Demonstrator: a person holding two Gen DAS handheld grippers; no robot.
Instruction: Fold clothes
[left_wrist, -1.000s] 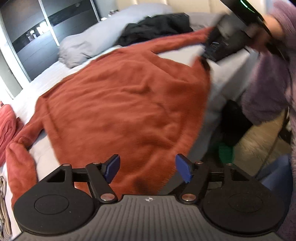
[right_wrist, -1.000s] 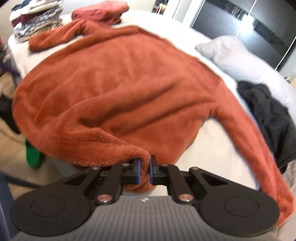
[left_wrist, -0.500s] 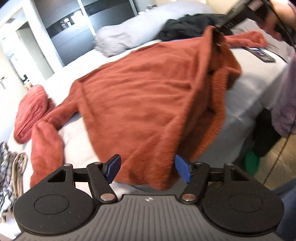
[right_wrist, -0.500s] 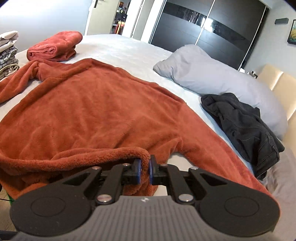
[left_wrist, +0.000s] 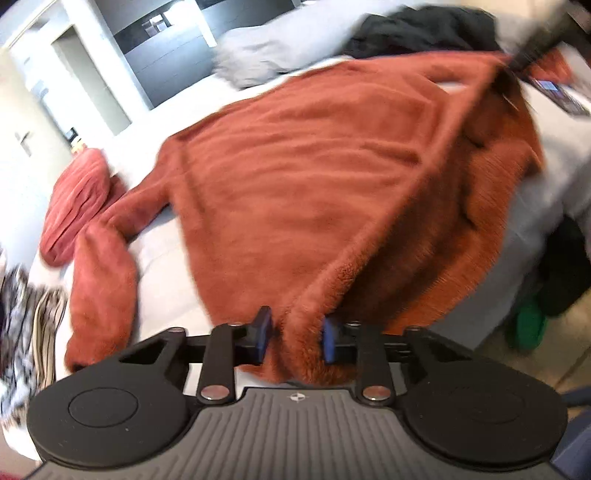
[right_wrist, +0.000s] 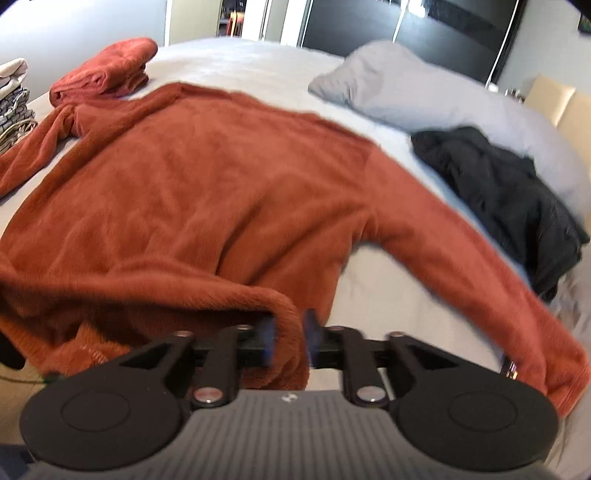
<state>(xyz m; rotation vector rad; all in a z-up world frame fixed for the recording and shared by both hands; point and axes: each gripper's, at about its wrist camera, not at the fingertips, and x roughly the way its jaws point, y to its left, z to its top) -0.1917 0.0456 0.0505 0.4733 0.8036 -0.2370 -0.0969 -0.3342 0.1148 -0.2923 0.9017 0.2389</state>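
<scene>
Left wrist view shows the sweater (left_wrist: 314, 173) spread across the bed (left_wrist: 166, 254), hem lifted at the near edge and both sleeves unfolded, so folding looks barely begun. A folded red garment (left_wrist: 77, 206) lies at 9 o'clock and a stack of clothes (left_wrist: 26, 328) at 8 o'clock, likely done. Left gripper (left_wrist: 293, 338), low at the bed's edge, has its jaws partly closed around a hem corner. Right gripper (right_wrist: 288, 341) pinches the other hem corner, jaws narrowly apart on thick fleece.
</scene>
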